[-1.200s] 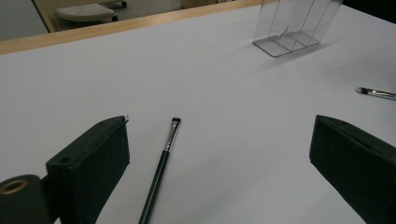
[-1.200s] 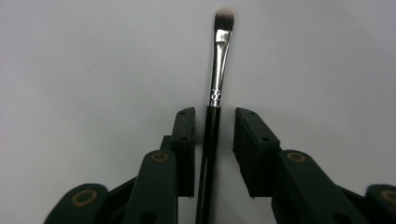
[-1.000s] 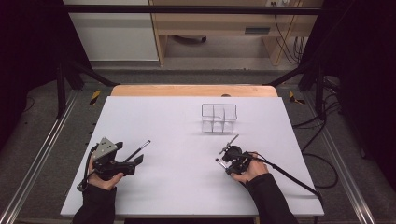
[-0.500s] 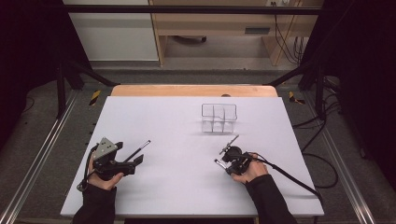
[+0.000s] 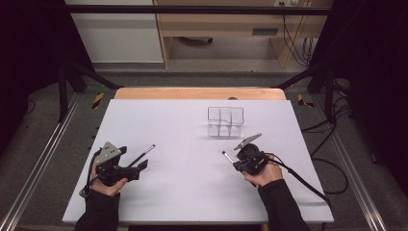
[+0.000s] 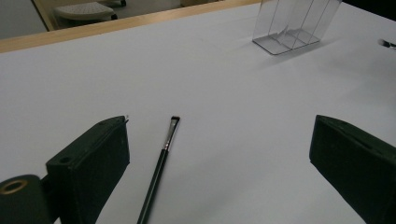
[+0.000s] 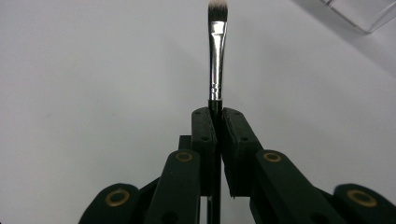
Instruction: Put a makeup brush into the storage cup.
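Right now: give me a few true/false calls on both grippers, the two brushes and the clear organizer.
1. The right gripper is shut on a brush. True.
2. The left gripper is clamped on the thin brush. False: its jaws stand wide open and the thin brush lies on the white table between them.
3. The clear organizer already holds a brush. False: its compartments look empty.
4. The held brush points its bristles away from the right gripper. True.
5. The organizer lies tipped on its side. False: it stands upright on the table, beyond the right gripper.
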`<state>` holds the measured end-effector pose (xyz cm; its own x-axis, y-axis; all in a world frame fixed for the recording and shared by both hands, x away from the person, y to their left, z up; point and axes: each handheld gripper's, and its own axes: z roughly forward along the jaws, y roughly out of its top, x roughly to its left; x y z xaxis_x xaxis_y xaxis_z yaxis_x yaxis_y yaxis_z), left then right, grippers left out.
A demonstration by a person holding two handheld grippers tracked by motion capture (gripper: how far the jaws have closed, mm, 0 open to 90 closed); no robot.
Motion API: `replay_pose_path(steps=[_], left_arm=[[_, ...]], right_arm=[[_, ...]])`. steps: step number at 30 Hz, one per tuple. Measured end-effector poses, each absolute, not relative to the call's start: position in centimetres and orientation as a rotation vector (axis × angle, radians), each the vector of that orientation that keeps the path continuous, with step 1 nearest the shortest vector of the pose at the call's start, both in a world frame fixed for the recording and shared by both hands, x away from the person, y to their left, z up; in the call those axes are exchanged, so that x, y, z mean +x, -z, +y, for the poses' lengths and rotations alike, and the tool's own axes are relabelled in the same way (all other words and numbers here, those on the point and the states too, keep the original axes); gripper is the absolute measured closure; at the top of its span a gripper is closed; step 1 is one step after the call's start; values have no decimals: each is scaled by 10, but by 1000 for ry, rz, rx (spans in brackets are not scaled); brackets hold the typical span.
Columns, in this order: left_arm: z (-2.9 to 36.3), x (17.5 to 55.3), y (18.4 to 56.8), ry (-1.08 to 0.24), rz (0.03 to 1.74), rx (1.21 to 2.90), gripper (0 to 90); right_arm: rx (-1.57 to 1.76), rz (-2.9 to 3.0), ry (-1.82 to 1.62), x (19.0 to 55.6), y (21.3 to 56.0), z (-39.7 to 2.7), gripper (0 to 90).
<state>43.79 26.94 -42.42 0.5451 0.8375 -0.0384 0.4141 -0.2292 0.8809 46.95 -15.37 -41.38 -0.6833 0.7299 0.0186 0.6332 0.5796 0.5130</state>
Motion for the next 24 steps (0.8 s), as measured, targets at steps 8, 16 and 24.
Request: replay_pose_path(steps=[8, 16, 24], left_arm=[[269, 438, 424, -567, 1029, 1844, 43], [269, 438, 424, -567, 1029, 1843, 43], [269, 438, 424, -567, 1030, 1843, 43]], right_arm=[[1154, 2545, -827, 468, 406, -159, 846], [1175, 2441, -945, 467, 398, -164, 846], [1180, 2371, -1018, 465, 393, -168, 846]])
